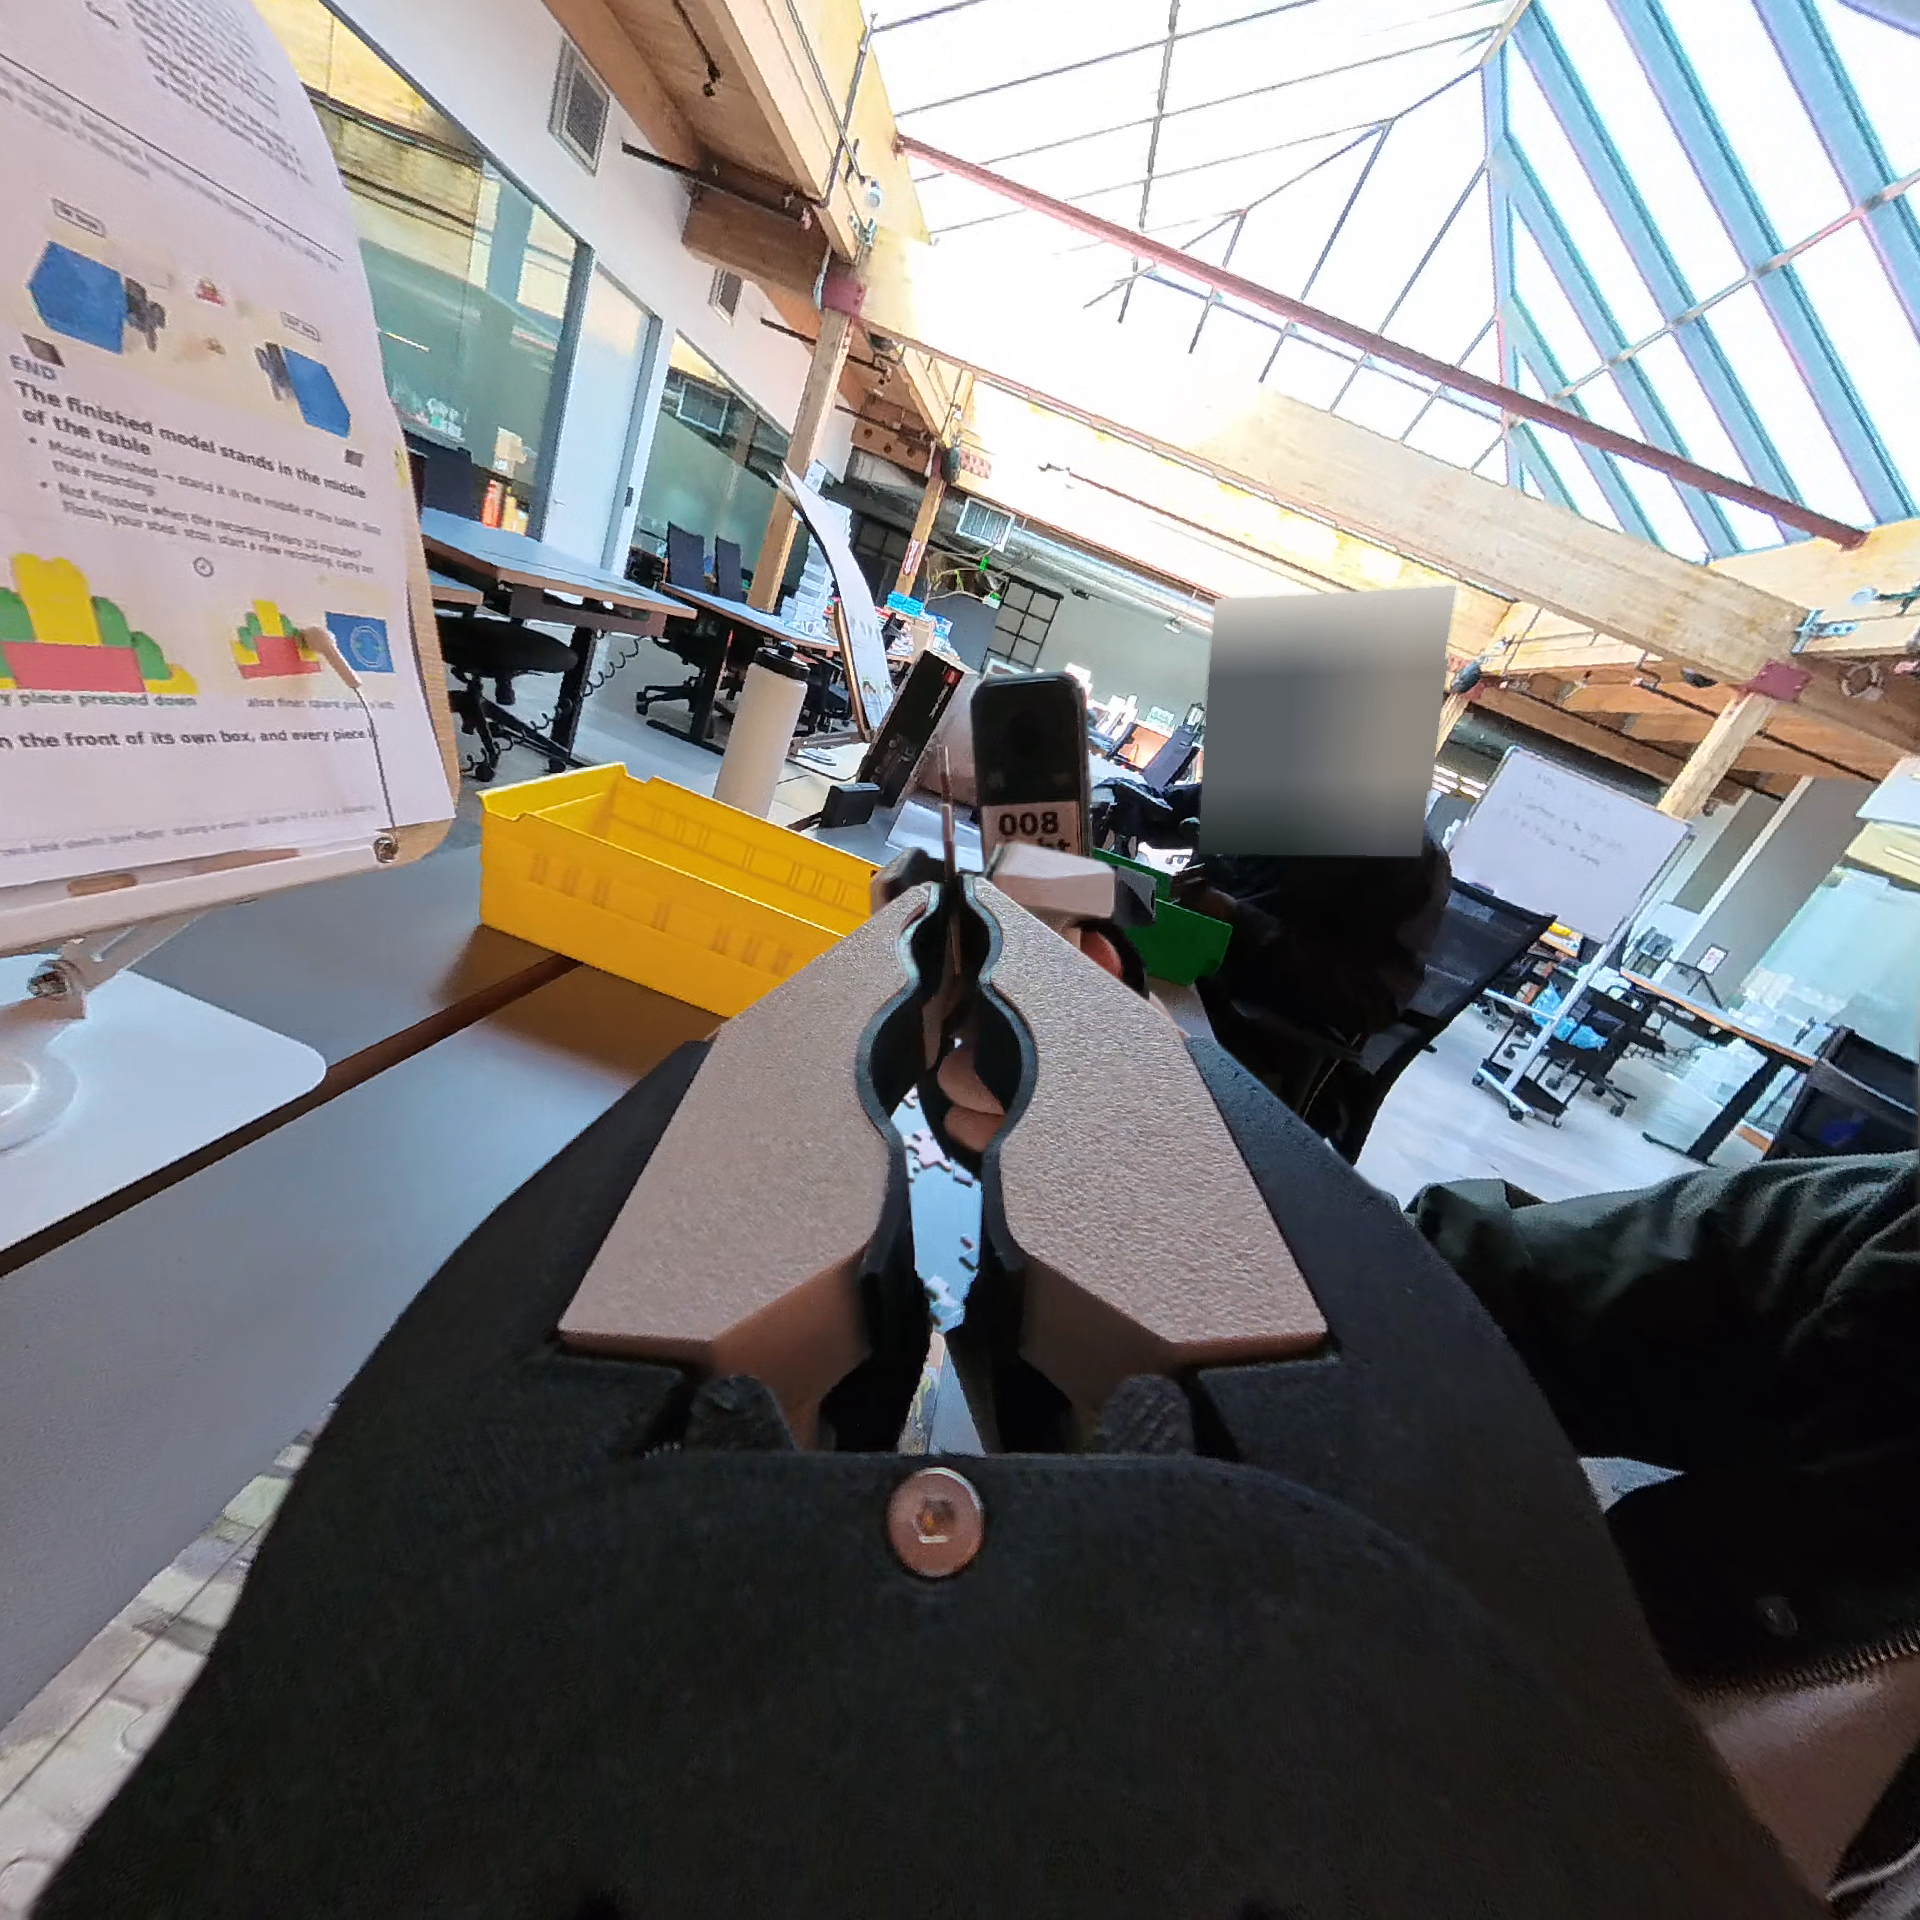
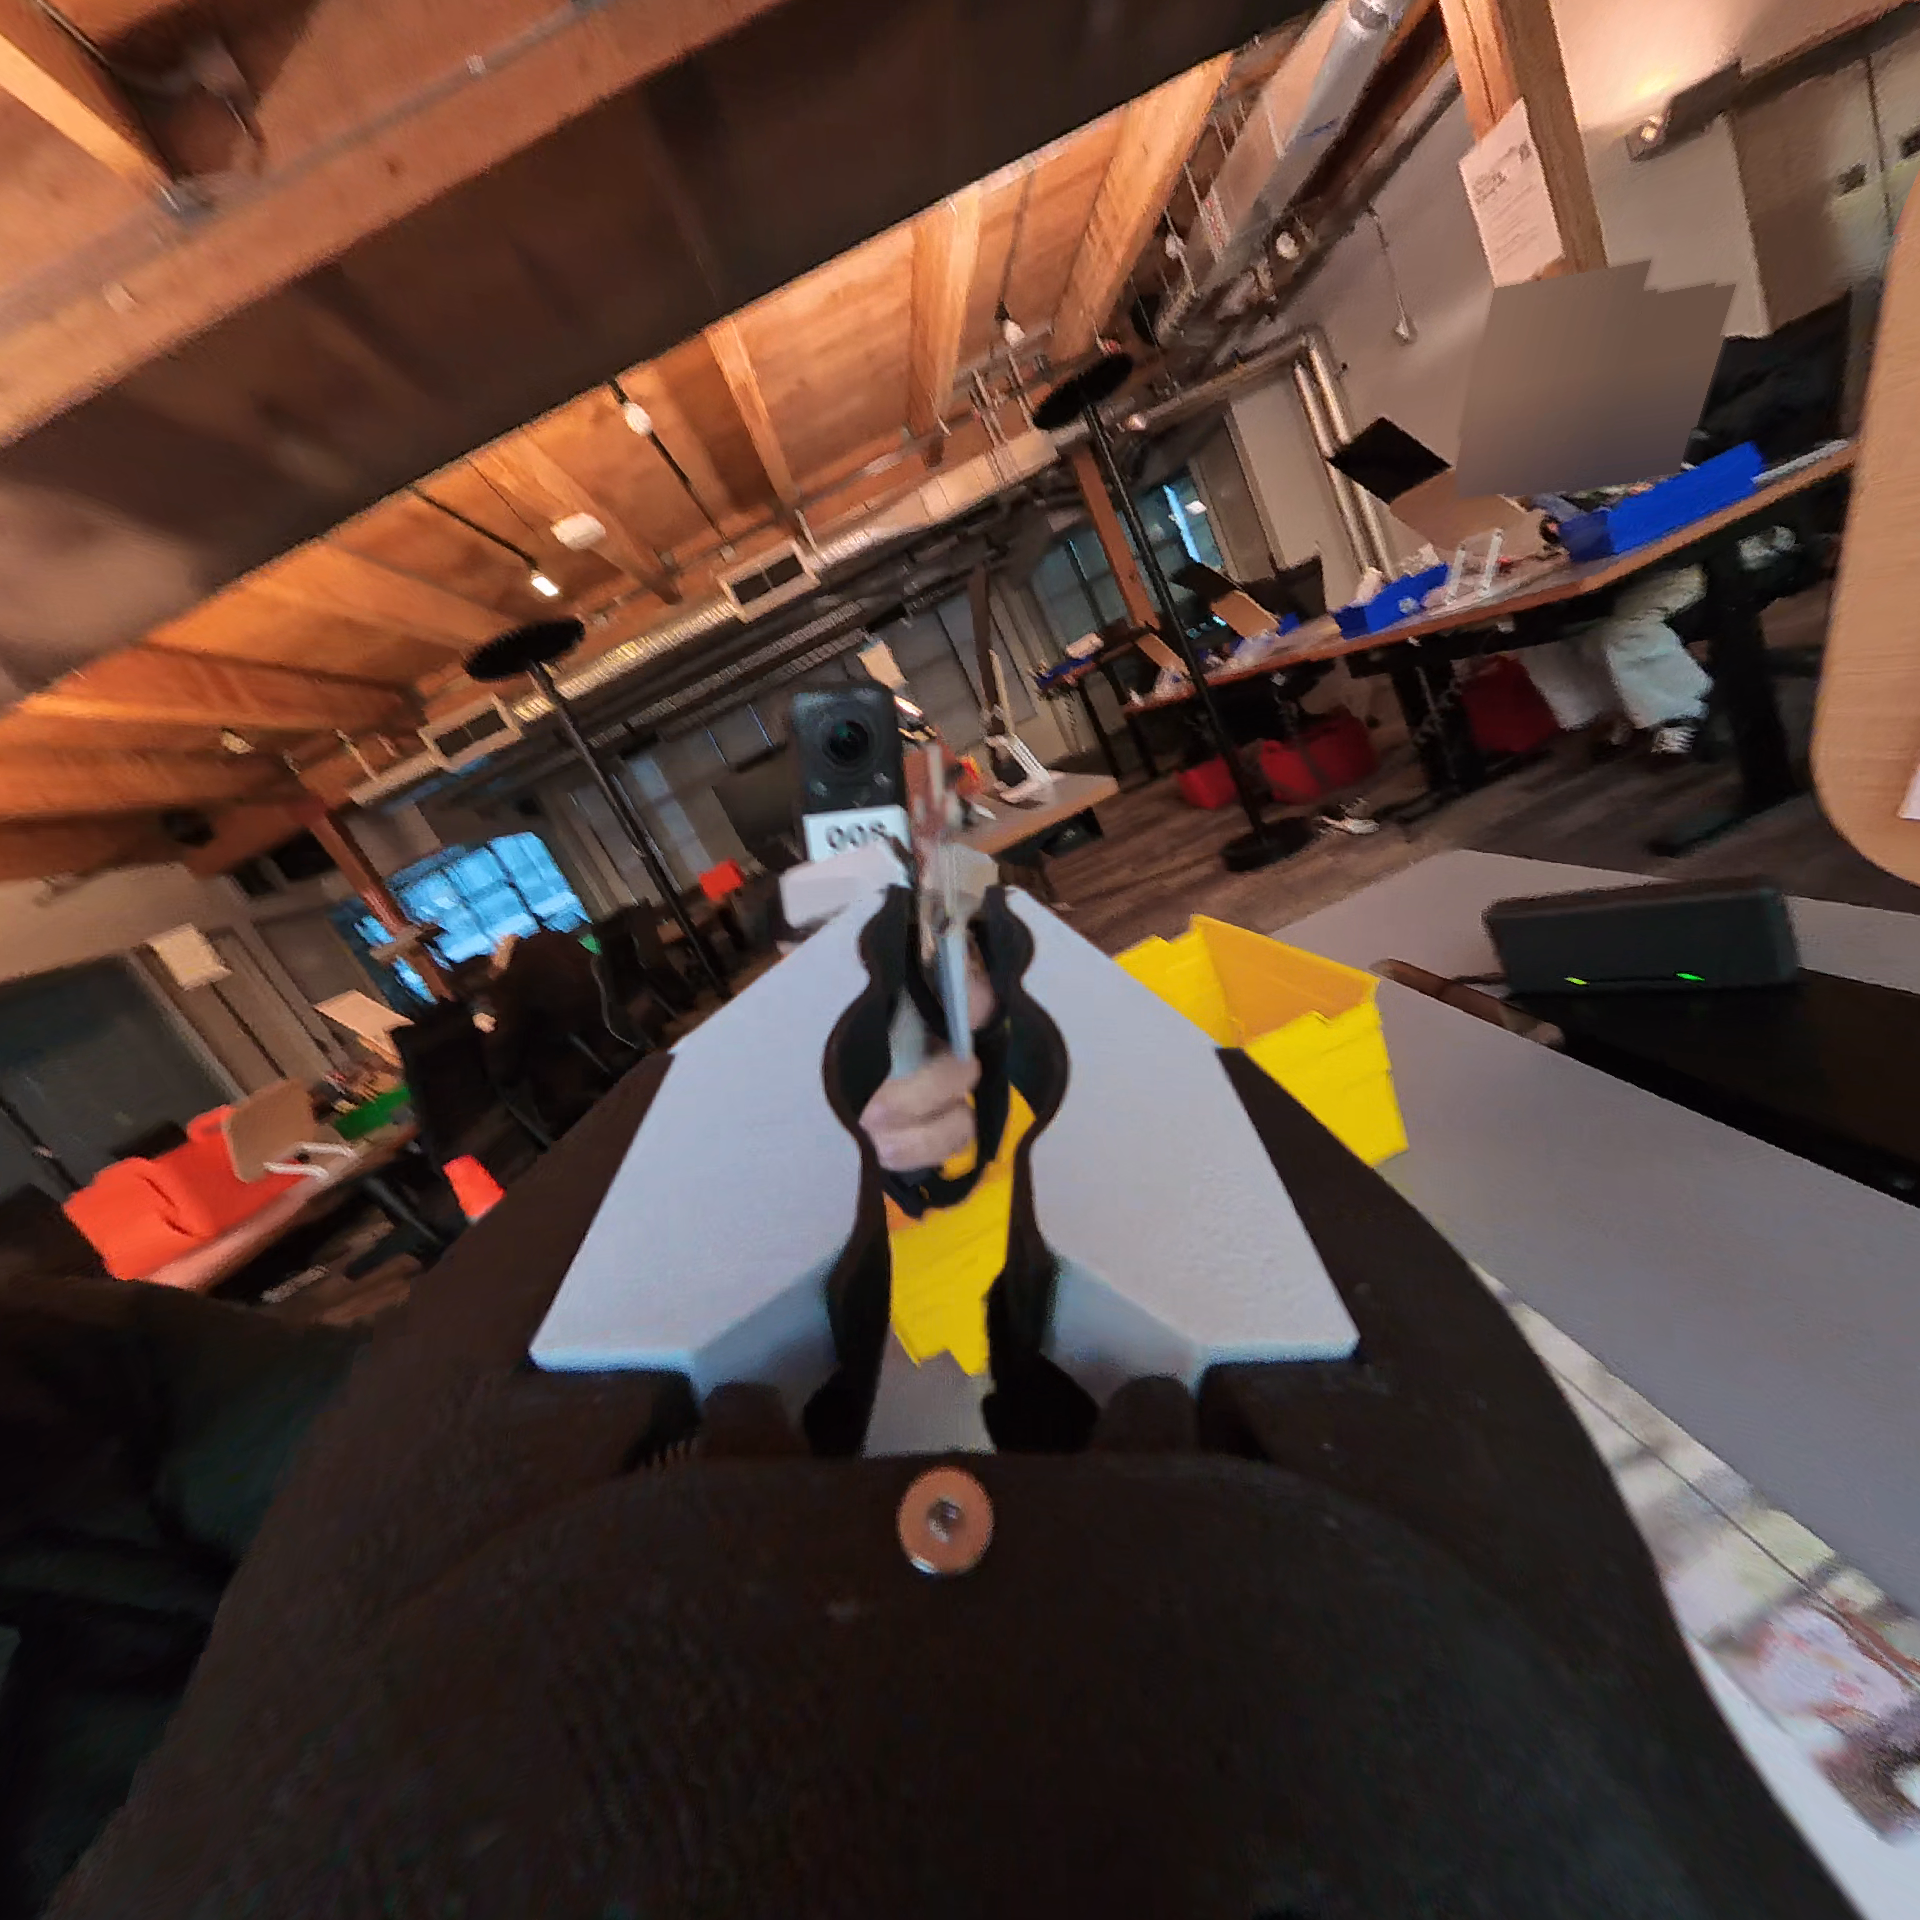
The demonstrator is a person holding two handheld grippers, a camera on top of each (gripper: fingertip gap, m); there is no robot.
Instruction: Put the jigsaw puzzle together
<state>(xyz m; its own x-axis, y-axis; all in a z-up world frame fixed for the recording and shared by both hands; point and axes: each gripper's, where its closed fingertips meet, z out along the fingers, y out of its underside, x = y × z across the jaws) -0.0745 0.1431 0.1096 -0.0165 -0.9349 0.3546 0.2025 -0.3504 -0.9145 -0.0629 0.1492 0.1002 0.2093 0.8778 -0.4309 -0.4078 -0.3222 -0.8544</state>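
Here both tongs, left and right, pinch one puzzle piece edge-on.

My left gripper has matt, grainy tan plastic fingers on a rough black printed body with a shiny metal screw; the right gripper looks the same but with smooth, pale grey fingers. The yellow bin is glossy ribbed plastic. The thin piece between the right tips looks like cardboard, though blur leaves me unsure.

a thin puzzle piece stands edge-on, upright, pinched between both hand-held grippers' tips.
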